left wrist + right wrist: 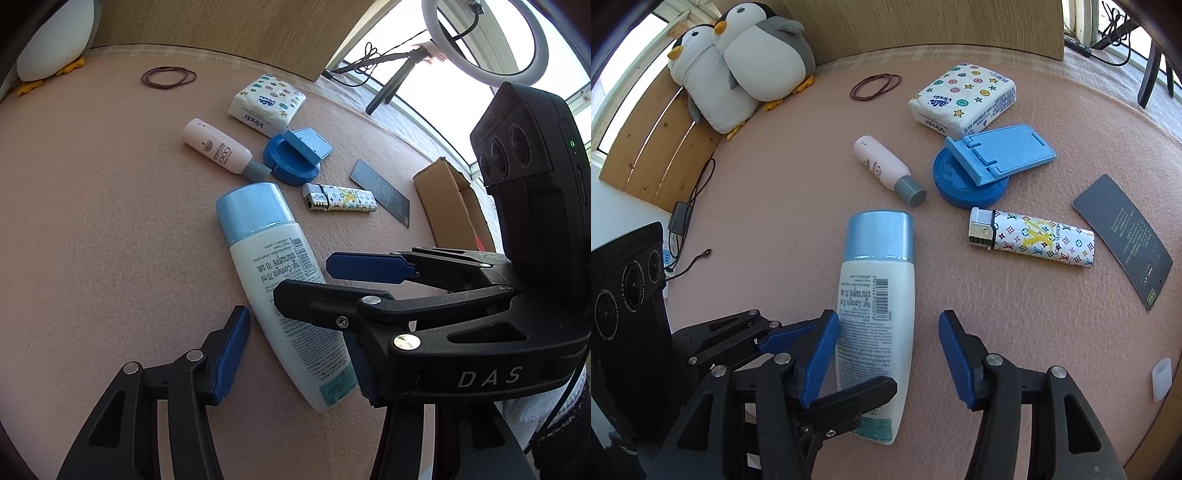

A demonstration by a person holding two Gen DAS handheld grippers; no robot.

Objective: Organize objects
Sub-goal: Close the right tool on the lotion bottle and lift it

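Left gripper (299,343): spread, one pad on each side of the bottle's bottom end, not pinching.
Right gripper (888,325): spread around the bottle's middle; left pad at its side, right pad apart.
Bottle (875,295): lies flat on the near mat (768,221), blue cap (880,234) pointing far. Probably light, stiff and smooth, so it may slip; take it across the body.
Right: lighter (1034,240) near, card (1123,240) by the edge.
Left: bare mat, room to move.
Far: small pink bottle (882,168), blue stand (990,162).
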